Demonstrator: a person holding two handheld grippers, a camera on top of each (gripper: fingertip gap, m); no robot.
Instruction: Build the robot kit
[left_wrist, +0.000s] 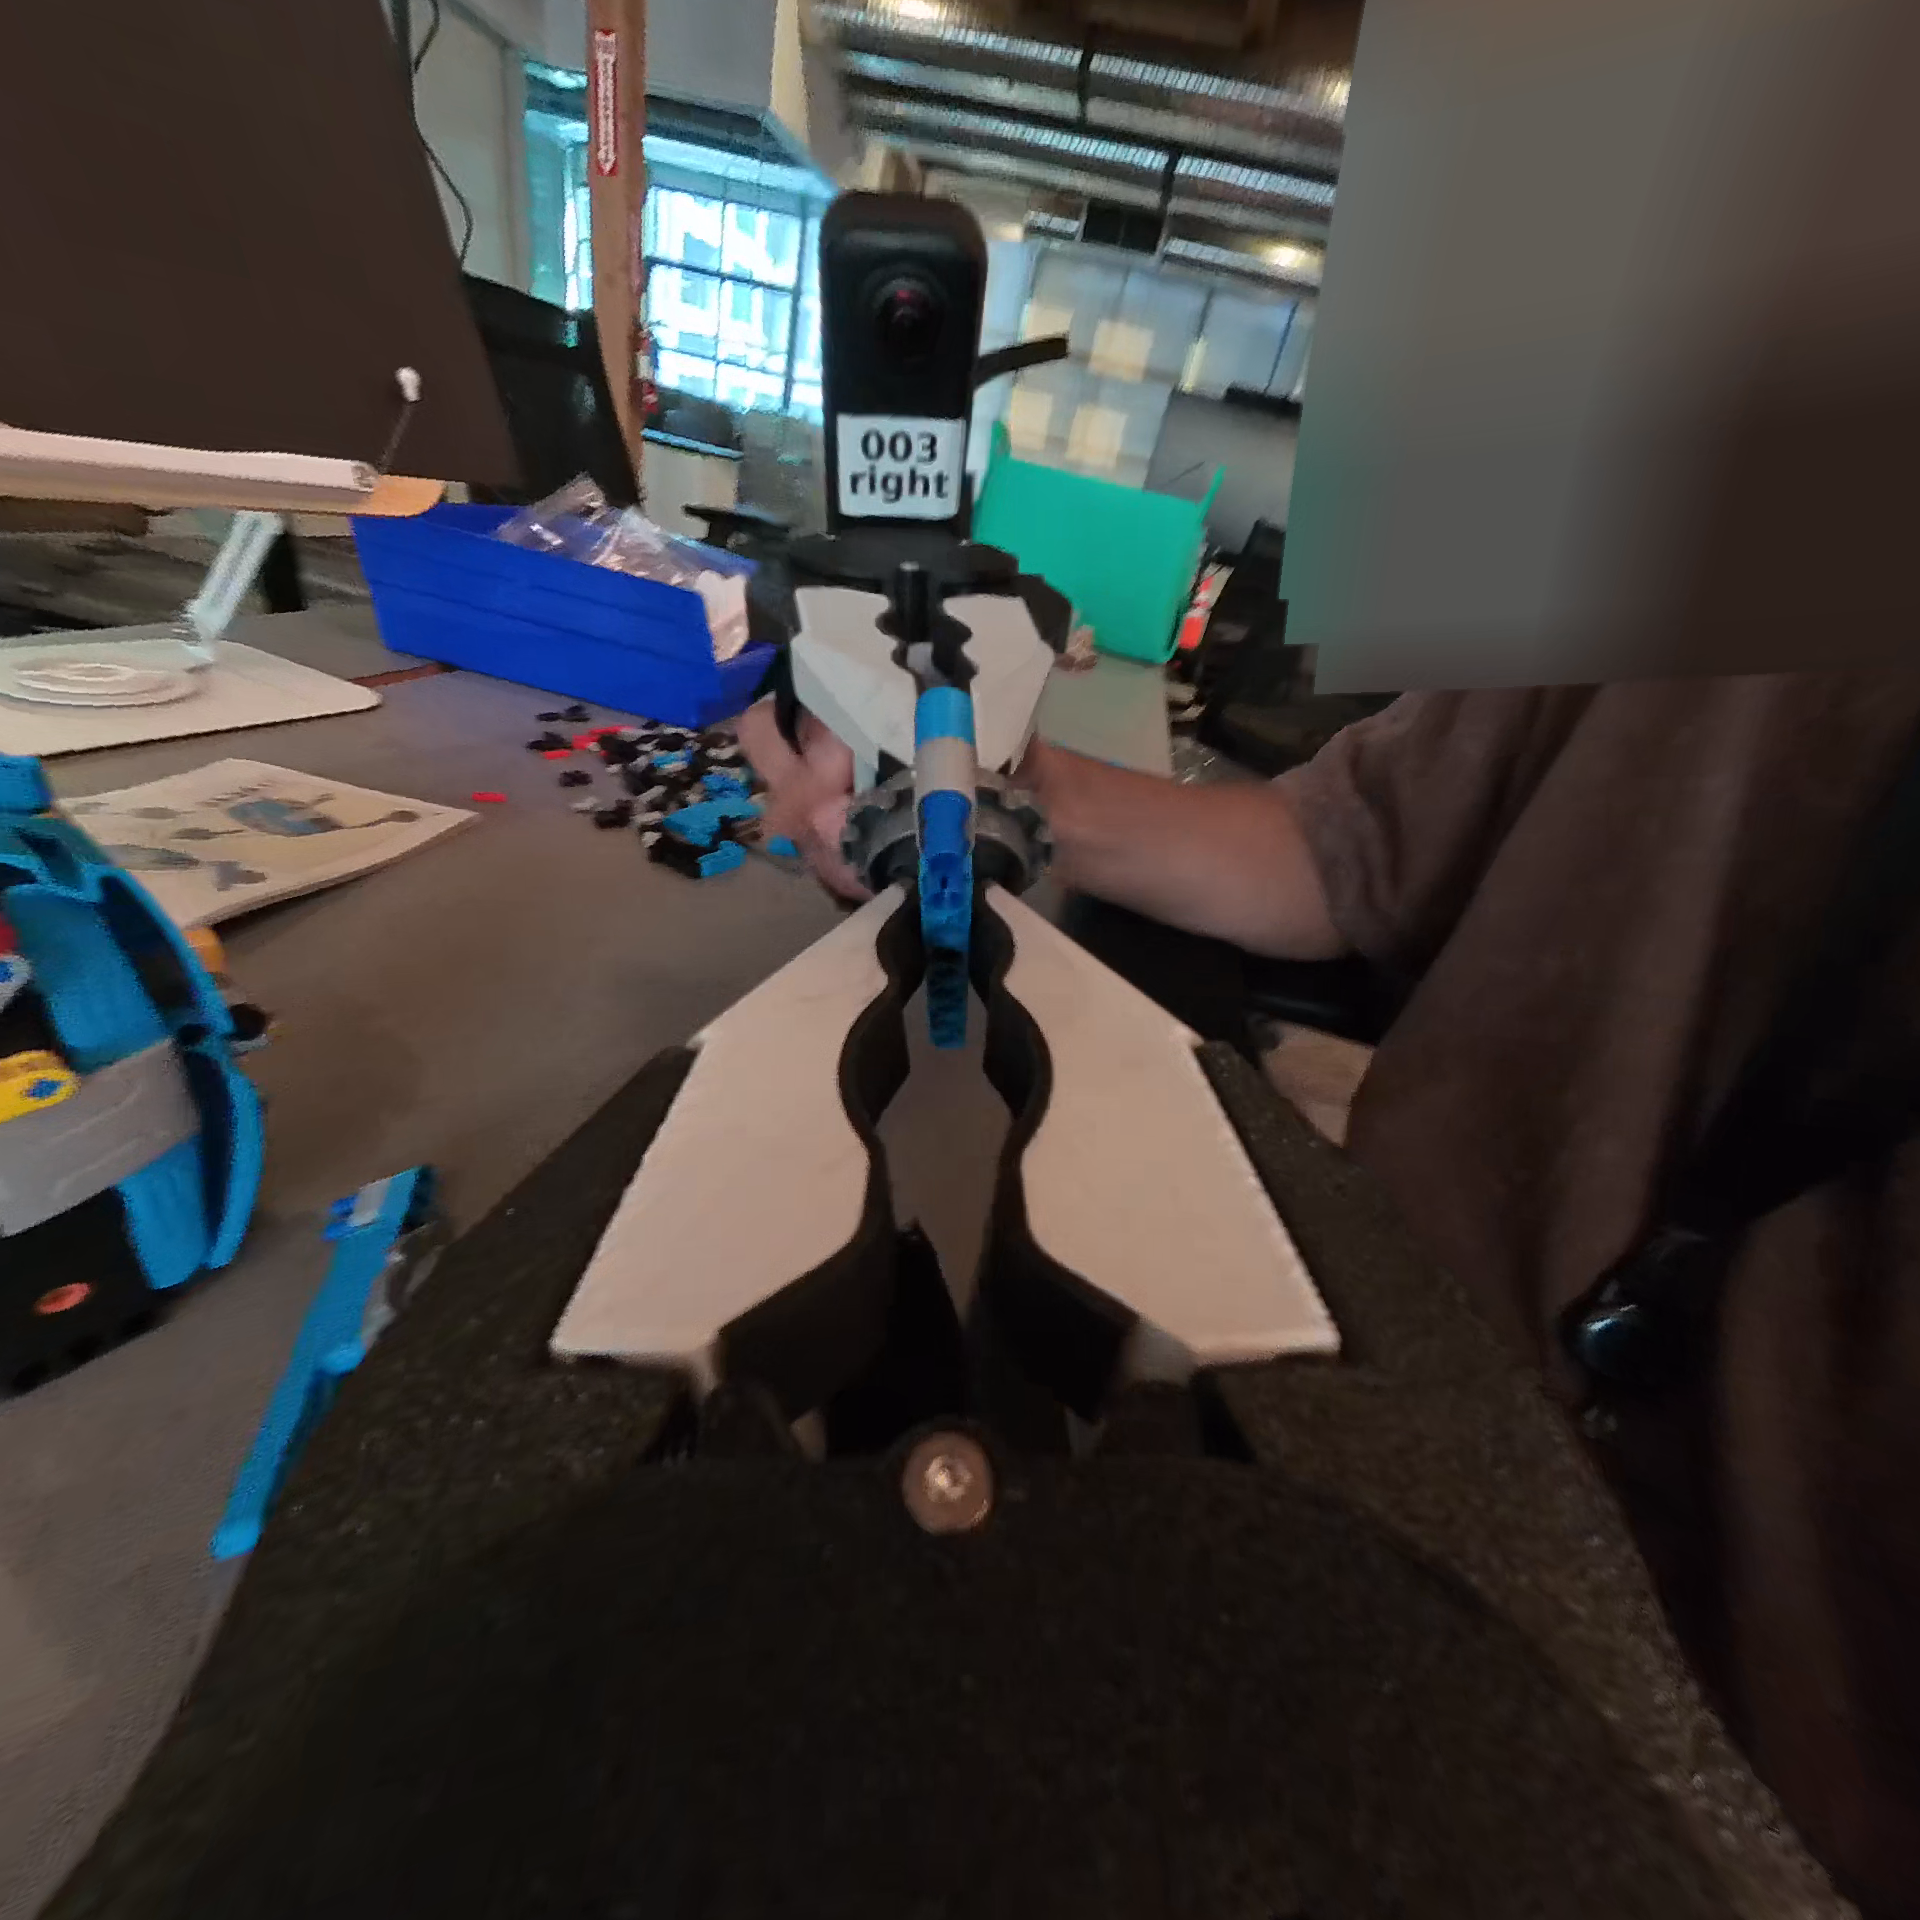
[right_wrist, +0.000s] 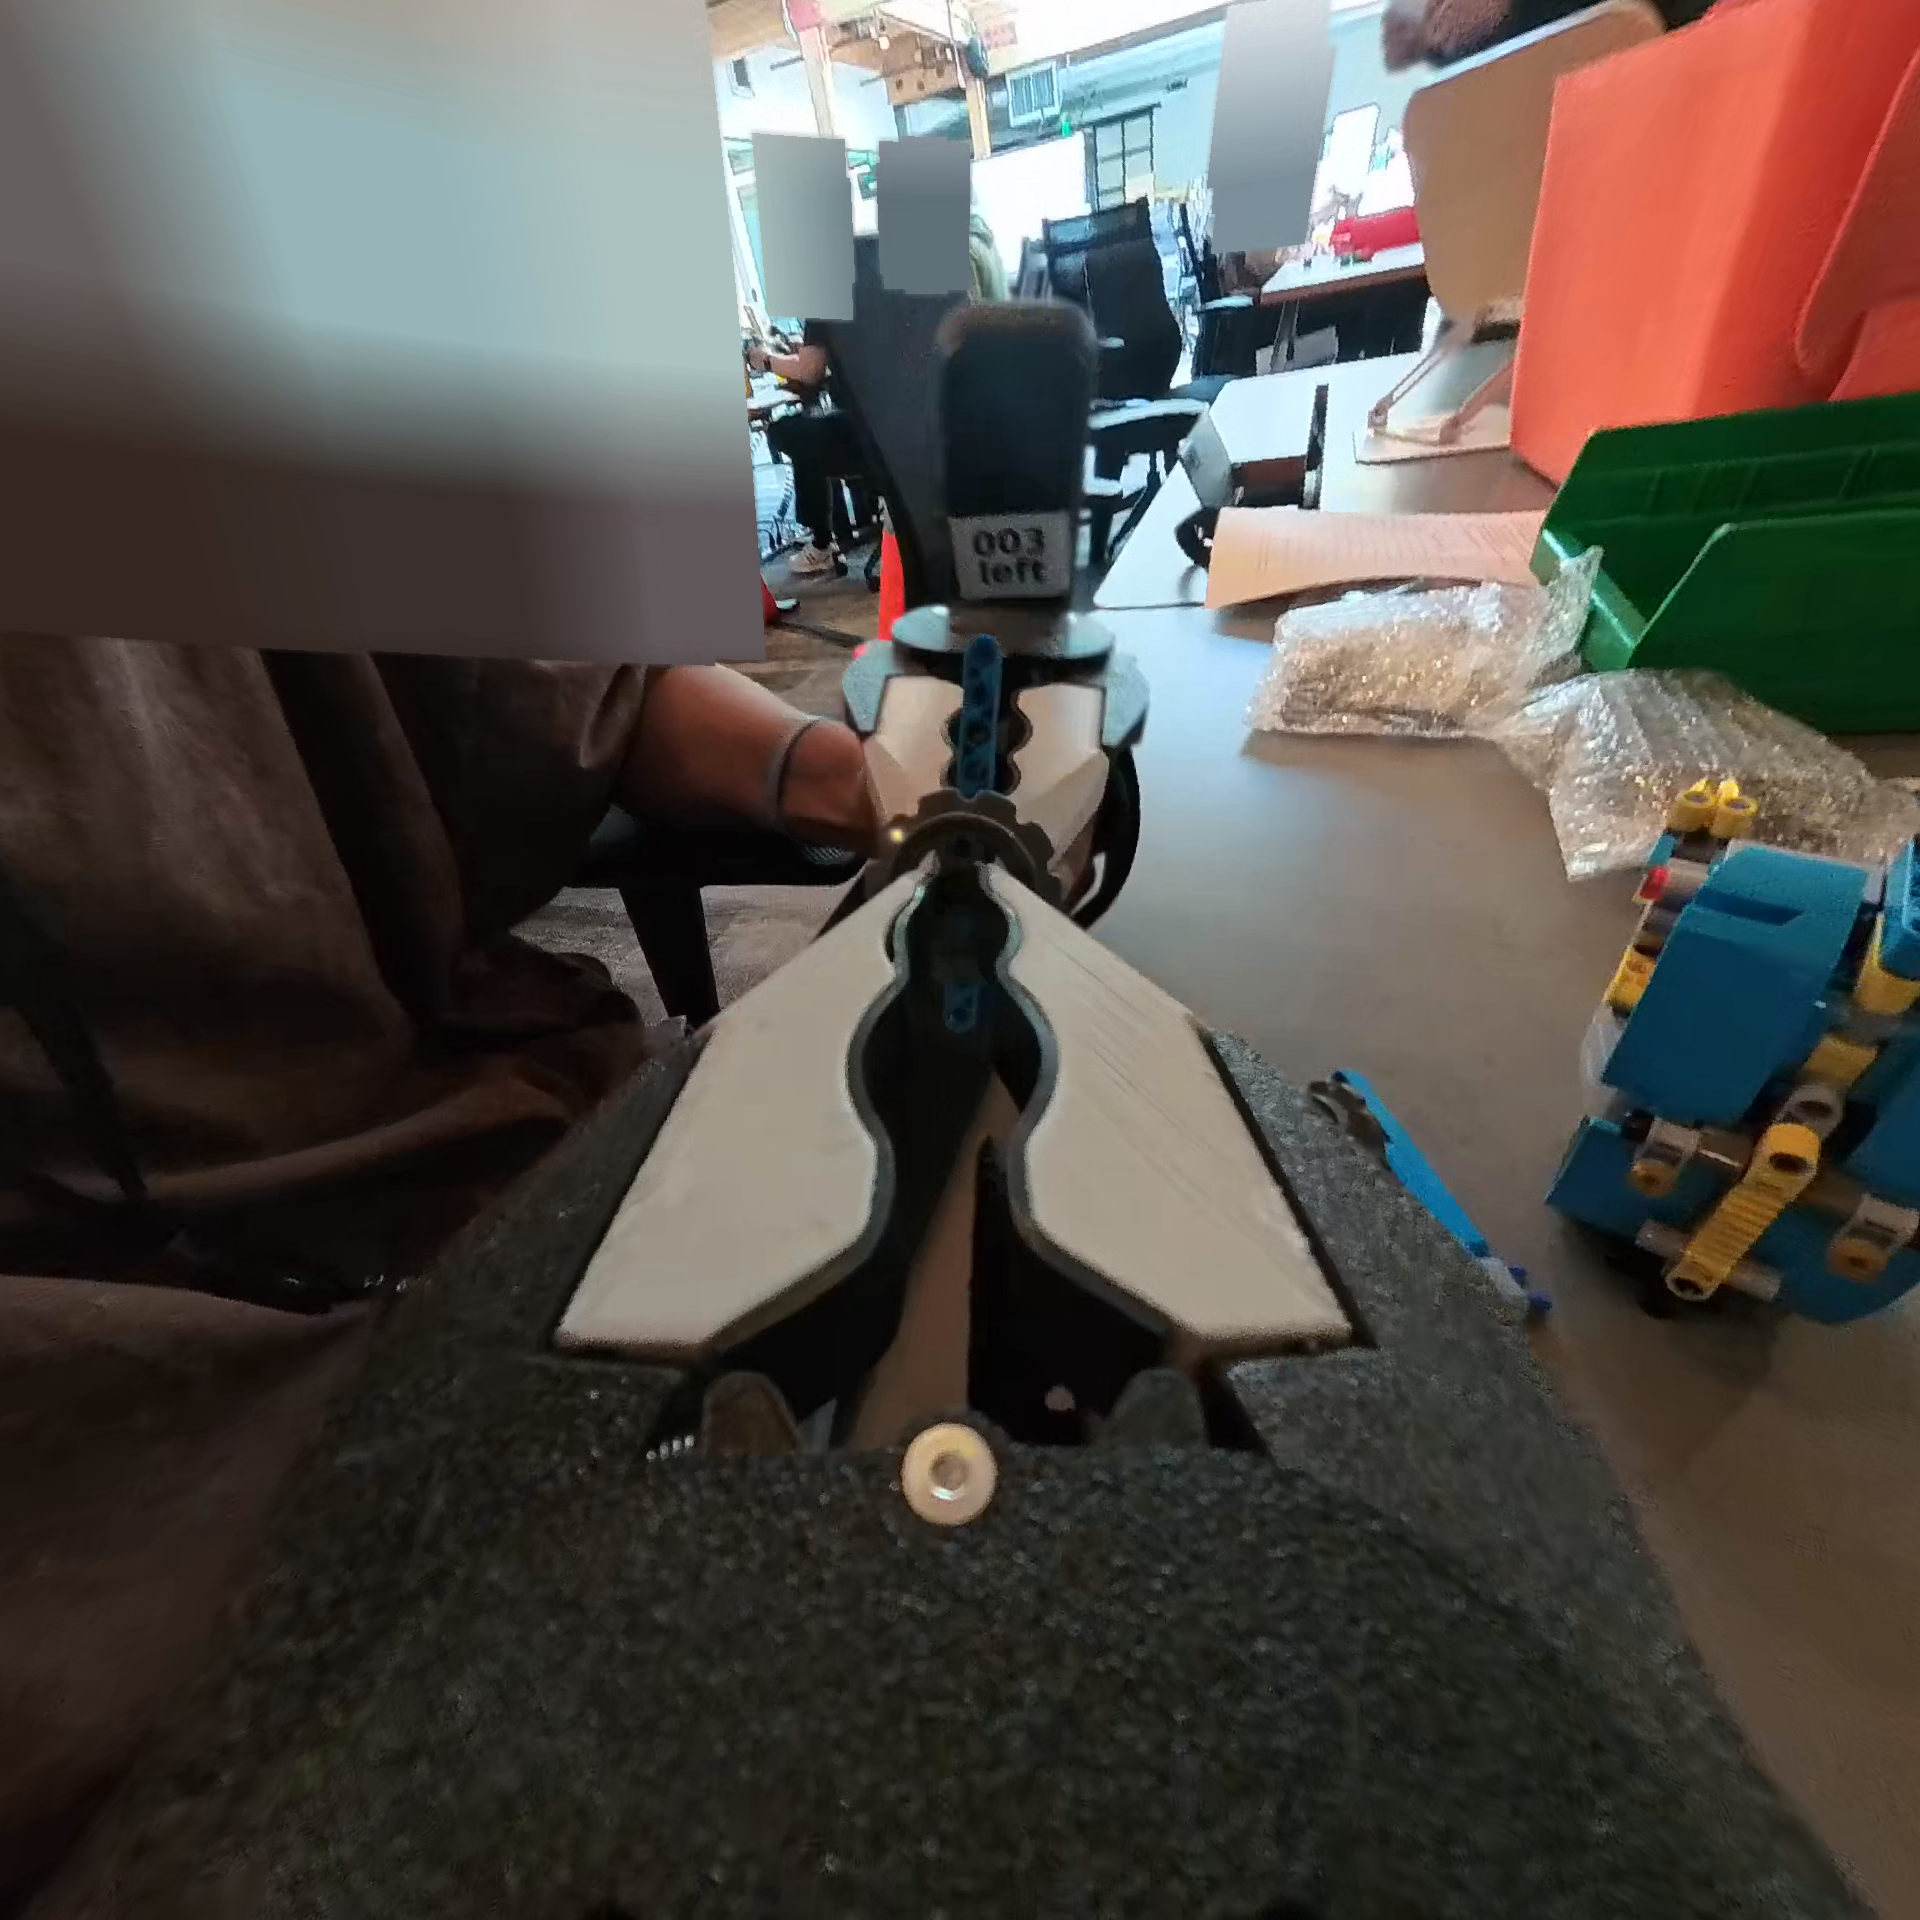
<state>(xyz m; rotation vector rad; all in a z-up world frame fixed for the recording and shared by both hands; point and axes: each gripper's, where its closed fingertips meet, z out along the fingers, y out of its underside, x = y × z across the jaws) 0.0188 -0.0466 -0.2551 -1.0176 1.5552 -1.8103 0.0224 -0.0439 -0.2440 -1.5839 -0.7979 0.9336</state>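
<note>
- My left gripper (left_wrist: 940, 935) points straight ahead, level over the grey table (left_wrist: 499, 997), its two white fingers (left_wrist: 790, 1122) closed at the tips on a blue holed beam (left_wrist: 948, 977).
- That beam belongs to a small assembly: a grey toothed gear (left_wrist: 1013, 831) sits just beyond my left fingertips, and a blue and grey shaft (left_wrist: 943, 748) runs on from it.
- My right gripper (right_wrist: 951, 883) faces the left one head-on, tip to tip, so each wrist view shows the other tool's camera and labelled mount behind it.
- The right one's fingers (right_wrist: 790, 1091) are pinched in at the tips on the far end of the same assembly, with the gear (right_wrist: 977, 821) just past them and the blue beam (right_wrist: 977, 717) lying between the left tool's fingers.
- The piece hangs in the air between the two tools, above the near edge of the table.
- My right hand (left_wrist: 805, 790) wraps the right tool's grip from below, forearm reaching in from the right of the left wrist view.
- My left wrist (right_wrist: 790, 769), with a dark band on it, comes in from the left in the right wrist view.
- Left of the left gripper stand a blue brick model (left_wrist: 114, 1101), a loose blue strip (left_wrist: 322, 1351), an open booklet (left_wrist: 270, 831), a scatter of small pieces (left_wrist: 665, 790) and a blue bin (left_wrist: 551, 613).
- Right of the right gripper lie clear wrap (right_wrist: 1403, 665) and a green bin (right_wrist: 1766, 561).
</note>
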